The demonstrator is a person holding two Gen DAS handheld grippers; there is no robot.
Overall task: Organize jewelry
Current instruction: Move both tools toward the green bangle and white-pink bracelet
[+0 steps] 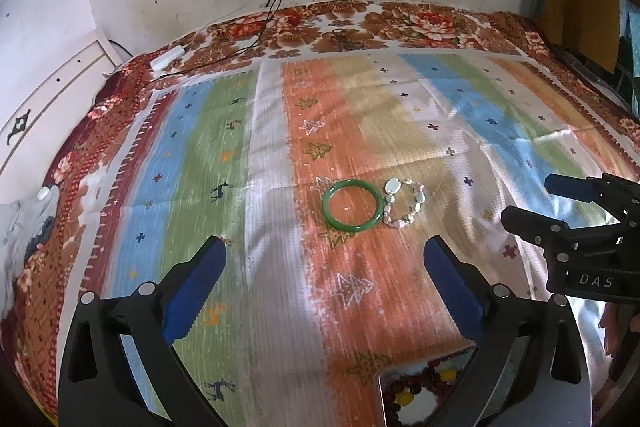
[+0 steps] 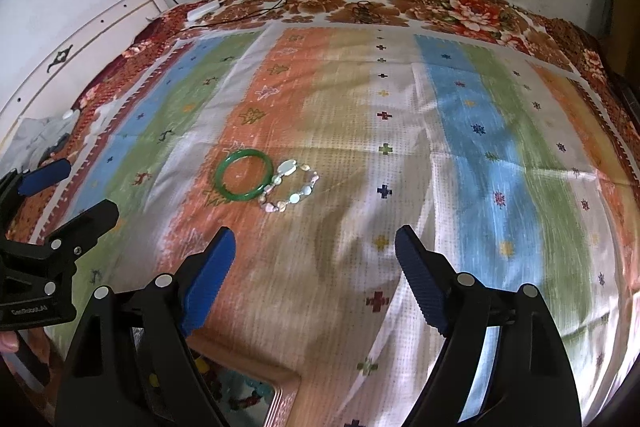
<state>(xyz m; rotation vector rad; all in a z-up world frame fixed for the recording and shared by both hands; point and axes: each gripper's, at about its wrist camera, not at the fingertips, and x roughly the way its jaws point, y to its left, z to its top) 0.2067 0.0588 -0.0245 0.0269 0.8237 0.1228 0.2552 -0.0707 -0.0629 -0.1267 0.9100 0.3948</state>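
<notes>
Both grippers, left and right, hover wide open and empty over the striped cloth, green bangle touching bead bracelet ahead, tray below.

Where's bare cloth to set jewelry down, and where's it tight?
Free: the blue and green stripes left of the green bangle, and the white, blue and green stripes right of the bead bracelet. Crowded: bangle and bracelet lie touching on the orange stripe; the jewelry tray fills the near edge under the open left gripper.
</notes>
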